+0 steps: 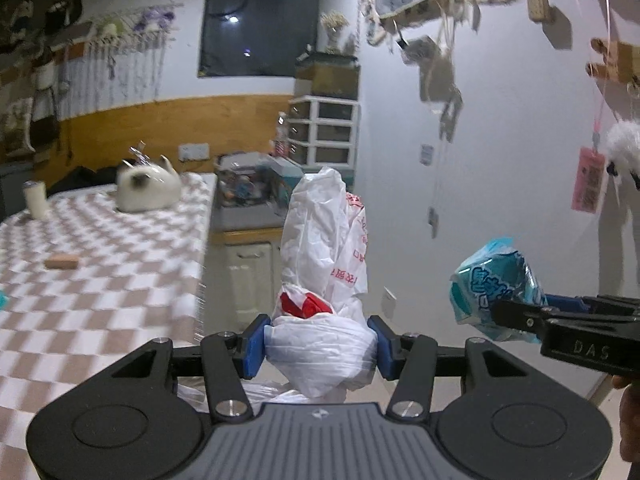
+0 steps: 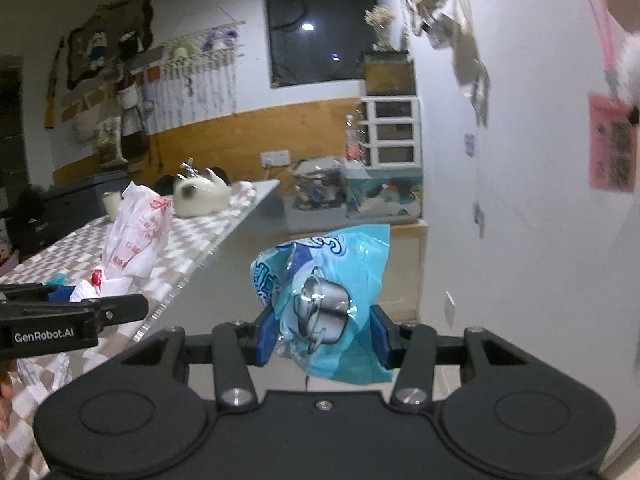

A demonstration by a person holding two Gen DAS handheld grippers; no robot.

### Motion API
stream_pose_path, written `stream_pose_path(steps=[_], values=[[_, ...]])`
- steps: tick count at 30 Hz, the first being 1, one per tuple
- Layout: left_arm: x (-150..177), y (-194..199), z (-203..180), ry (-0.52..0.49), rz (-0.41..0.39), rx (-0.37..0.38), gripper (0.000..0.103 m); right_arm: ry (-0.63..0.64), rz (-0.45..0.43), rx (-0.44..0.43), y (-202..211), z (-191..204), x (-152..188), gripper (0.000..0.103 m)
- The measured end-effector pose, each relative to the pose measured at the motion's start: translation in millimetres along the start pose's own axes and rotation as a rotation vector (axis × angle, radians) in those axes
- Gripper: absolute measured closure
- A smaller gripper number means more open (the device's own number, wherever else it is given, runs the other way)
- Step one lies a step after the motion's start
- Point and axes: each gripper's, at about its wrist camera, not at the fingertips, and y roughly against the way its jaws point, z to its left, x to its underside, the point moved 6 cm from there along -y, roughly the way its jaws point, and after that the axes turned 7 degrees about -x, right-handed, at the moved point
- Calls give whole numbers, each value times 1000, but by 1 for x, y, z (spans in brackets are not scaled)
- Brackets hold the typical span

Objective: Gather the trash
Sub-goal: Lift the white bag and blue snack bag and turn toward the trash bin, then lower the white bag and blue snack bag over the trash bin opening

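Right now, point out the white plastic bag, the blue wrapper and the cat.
white plastic bag (image 1: 320,344), left wrist view, its clamped bulge.
blue wrapper (image 2: 324,312), right wrist view, its printed middle.
cat (image 1: 146,192), left wrist view, its body.

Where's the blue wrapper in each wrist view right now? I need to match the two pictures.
Left wrist: blue wrapper at right, mid-height, clamped in the right gripper coming in from the right edge.
Right wrist: blue wrapper at centre, between the right gripper pads.
Shared landmark: white cat on the checkered table.

right gripper (image 1: 576,344): "DAS" | left gripper (image 2: 44,334): "GenRobot.AI"
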Motion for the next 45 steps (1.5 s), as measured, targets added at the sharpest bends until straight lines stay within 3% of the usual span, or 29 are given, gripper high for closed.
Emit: stream_pose_path(steps=[20, 36, 41, 45], values=[[140, -172, -78, 28, 380, 122, 50, -181, 290, 146, -90, -112, 137, 55], [260, -314, -30, 148, 603, 41, 50, -446, 563, 205, -252, -125, 268, 55], [293, -341, -22, 164, 647, 44, 50, -507, 628, 172, -288, -120, 309, 55], [303, -355, -16, 159, 671, 29, 50, -507, 712, 116, -311, -118, 340, 55]])
